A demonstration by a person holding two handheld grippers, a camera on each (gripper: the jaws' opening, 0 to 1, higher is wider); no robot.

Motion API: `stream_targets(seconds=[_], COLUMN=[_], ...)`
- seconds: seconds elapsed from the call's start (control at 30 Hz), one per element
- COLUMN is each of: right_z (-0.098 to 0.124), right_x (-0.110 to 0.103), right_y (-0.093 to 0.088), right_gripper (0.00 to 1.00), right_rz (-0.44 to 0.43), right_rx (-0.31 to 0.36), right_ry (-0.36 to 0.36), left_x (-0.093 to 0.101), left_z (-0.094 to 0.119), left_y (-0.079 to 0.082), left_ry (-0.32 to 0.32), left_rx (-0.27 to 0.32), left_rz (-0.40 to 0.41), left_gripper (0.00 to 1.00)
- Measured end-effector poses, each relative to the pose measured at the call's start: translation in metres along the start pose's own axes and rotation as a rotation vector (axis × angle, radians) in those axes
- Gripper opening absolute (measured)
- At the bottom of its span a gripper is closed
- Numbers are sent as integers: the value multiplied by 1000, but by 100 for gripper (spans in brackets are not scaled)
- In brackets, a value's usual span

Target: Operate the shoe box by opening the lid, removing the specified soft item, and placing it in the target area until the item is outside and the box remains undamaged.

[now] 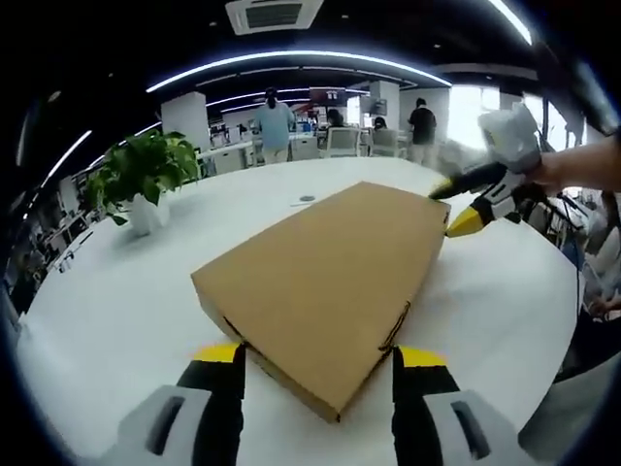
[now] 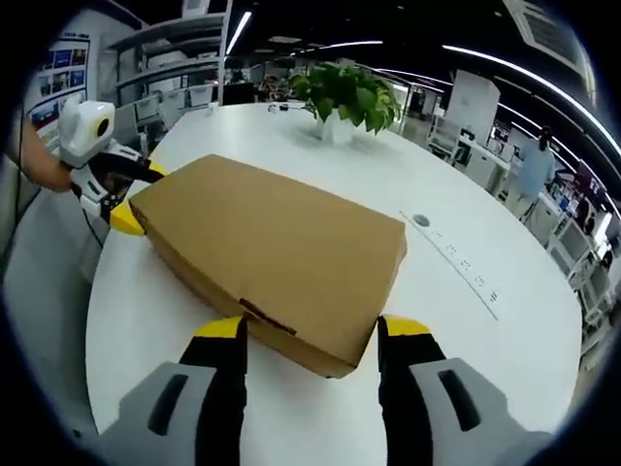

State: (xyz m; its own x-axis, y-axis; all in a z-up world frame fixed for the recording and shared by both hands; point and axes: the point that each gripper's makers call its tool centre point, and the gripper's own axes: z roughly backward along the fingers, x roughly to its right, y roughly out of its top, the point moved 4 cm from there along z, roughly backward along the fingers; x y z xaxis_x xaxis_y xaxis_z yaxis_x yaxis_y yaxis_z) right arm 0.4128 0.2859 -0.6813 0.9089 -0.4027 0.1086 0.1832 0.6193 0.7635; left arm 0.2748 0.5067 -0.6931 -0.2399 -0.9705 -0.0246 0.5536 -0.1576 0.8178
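A closed brown cardboard shoe box [image 1: 325, 282] lies flat on the round white table [image 1: 107, 311], lid down. In the left gripper view my left gripper [image 1: 320, 357] is open, its yellow-tipped jaws standing either side of the box's near corner. My right gripper [image 1: 456, 206] is at the box's far end, held by a hand. In the right gripper view the box [image 2: 277, 257] runs away from me, and my right gripper [image 2: 312, 327] is open with the near corner between its jaws. The left gripper [image 2: 136, 194] sits at the far left end. What is inside the box is hidden.
A potted green plant [image 1: 146, 175] [image 2: 344, 97] stands on the table beyond the box. A round grommet [image 2: 420, 220] and a socket strip [image 2: 456, 257] are set into the tabletop. People [image 1: 275, 121] stand among desks and chairs in the background.
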Motion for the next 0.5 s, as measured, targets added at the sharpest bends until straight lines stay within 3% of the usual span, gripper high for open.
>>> stream_targets(seconds=[0.5], right_z=[3], right_x=[-13], right_y=[1], right_gripper=[47], right_rz=[-83], right_rx=[13], right_ry=[-36], left_x=[-16], left_z=[1], left_y=[-1], left_ry=[-55], left_rx=[-37], left_rz=[-11], left_gripper=[58])
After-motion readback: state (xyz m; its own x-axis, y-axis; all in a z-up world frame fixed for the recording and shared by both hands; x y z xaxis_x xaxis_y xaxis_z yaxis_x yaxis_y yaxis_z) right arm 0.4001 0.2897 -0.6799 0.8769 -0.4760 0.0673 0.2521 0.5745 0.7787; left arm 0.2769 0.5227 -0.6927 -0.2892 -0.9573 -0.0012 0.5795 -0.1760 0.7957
